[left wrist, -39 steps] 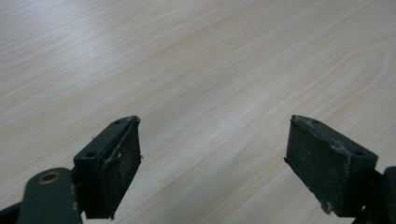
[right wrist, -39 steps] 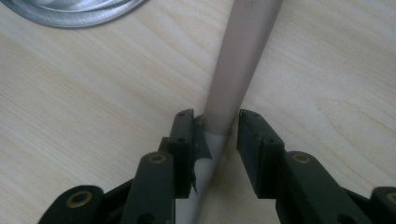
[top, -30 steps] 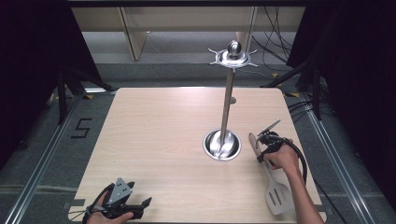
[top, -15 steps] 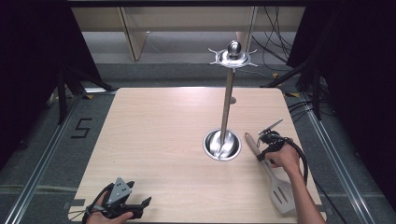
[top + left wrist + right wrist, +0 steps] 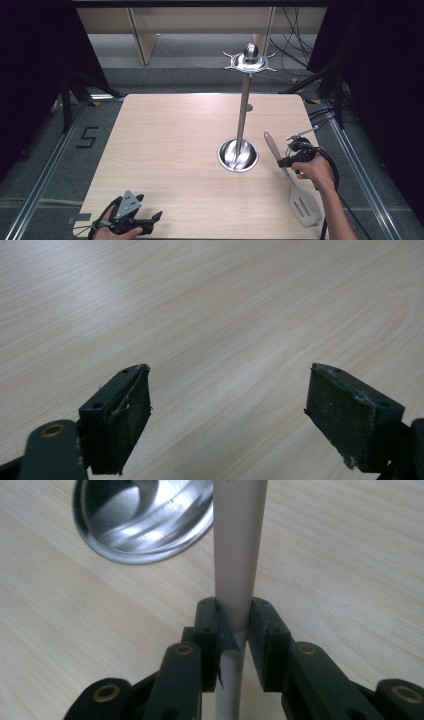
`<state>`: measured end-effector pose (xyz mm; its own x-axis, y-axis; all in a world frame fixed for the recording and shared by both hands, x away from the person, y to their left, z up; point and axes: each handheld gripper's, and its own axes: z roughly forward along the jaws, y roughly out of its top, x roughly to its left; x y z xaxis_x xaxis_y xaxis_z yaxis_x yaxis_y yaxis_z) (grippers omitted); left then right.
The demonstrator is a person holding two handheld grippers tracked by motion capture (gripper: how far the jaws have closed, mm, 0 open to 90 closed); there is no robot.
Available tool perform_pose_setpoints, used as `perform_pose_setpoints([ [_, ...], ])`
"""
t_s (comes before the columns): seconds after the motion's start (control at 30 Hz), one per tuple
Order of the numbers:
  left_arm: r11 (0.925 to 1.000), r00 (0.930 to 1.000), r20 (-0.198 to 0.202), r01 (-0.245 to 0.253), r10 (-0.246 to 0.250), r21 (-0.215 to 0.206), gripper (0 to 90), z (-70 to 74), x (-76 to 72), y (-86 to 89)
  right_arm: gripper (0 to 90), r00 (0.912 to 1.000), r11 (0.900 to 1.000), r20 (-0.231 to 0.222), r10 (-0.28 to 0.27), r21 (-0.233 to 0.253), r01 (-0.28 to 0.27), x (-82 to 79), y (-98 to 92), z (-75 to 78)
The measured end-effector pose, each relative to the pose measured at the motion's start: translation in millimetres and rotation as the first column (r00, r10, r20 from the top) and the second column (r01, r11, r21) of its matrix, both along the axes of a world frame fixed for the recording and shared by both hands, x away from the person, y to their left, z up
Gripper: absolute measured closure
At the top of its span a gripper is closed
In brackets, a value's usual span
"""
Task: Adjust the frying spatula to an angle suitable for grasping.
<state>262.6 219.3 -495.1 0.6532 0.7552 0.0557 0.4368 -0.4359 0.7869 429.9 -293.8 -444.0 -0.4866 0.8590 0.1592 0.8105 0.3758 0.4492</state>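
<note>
Spatula [image 5: 294,186] is being clamped at its handle by the right hand-held gripper [image 5: 234,622] beside the stand [image 5: 239,154], lifting likely due next, while the left hand-held gripper [image 5: 227,412] is being held released over the desk [image 5: 170,145].

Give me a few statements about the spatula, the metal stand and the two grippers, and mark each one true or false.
1. The right gripper is shut on the spatula handle. True.
2. The left gripper holds a spoon. False: its jaws are open with nothing between them.
3. The spatula's slotted blade points toward the person. True.
4. The metal stand lies tipped over on the table. False: it stands upright.
5. The spatula hangs from the stand's top. False: it is beside the base.
</note>
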Motion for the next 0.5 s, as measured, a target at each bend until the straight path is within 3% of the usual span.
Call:
perform_pose_setpoints([
  [0.07,1.0000,1.0000,-0.004,0.000,0.000,0.000,17.3,0.1,-0.1,0.0,76.1,0.9994,0.999,0.019,0.028,0.023,-0.028,-1.7,-1.8,1.9],
  [0.1,1.0000,1.0000,0.002,0.001,-0.001,0.003,17.3,-0.3,0.2,0.1,76.1,0.9956,0.997,0.063,0.070,0.039,-0.072,-3.9,-6.0,5.0],
  [0.13,1.0000,1.0000,0.002,0.001,-0.001,0.003,17.3,-0.3,0.2,0.1,76.1,0.9956,0.997,0.063,0.070,0.039,-0.072,-3.9,-6.0,5.0],
  [0.17,1.0000,1.0000,0.001,0.001,-0.001,0.002,17.3,-0.2,0.2,0.0,76.1,0.9893,0.994,0.115,0.090,0.052,-0.097,-7.9,-10.3,10.0],
  [0.2,1.0000,1.0000,0.001,0.001,-0.001,0.002,17.3,-0.2,0.1,0.0,76.1,0.9893,0.994,0.115,0.090,0.052,-0.097,-7.9,-10.3,10.0],
  [0.23,1.0000,1.0000,0.001,0.000,0.000,0.001,17.2,-0.2,0.1,-0.1,76.1,0.9920,0.995,0.121,0.038,0.086,-0.049,-14.8,-8.5,13.1],
  [0.27,1.0000,1.0000,0.001,0.000,0.000,0.001,17.3,-0.2,0.1,-0.1,76.1,0.9920,0.995,0.121,0.038,0.086,-0.049,-14.8,-8.5,13.1],
  [0.3,1.0000,1.0000,-0.008,0.000,0.000,0.003,17.2,0.0,-0.6,-0.3,76.1,0.9967,0.995,0.079,0.020,0.096,-0.028,-21.6,-9.3,21.0],
  [0.33,1.0000,1.0000,-0.008,0.000,0.000,0.003,17.3,0.0,-0.6,-0.3,76.1,0.9967,0.995,0.079,0.020,0.096,-0.028,-21.6,-9.3,21.0],
  [0.43,1.0000,0.9999,-0.012,-0.001,0.001,0.003,17.2,0.1,-1.0,-0.4,76.1,0.9861,0.992,0.163,0.035,0.116,-0.054,-29.7,-12.7,28.2],
  [0.5,1.0000,0.9999,-0.010,-0.003,0.003,-0.002,17.2,-0.2,-0.9,-0.4,76.1,0.9882,0.990,0.152,0.017,0.135,-0.037,-34.0,-11.9,31.1],
])
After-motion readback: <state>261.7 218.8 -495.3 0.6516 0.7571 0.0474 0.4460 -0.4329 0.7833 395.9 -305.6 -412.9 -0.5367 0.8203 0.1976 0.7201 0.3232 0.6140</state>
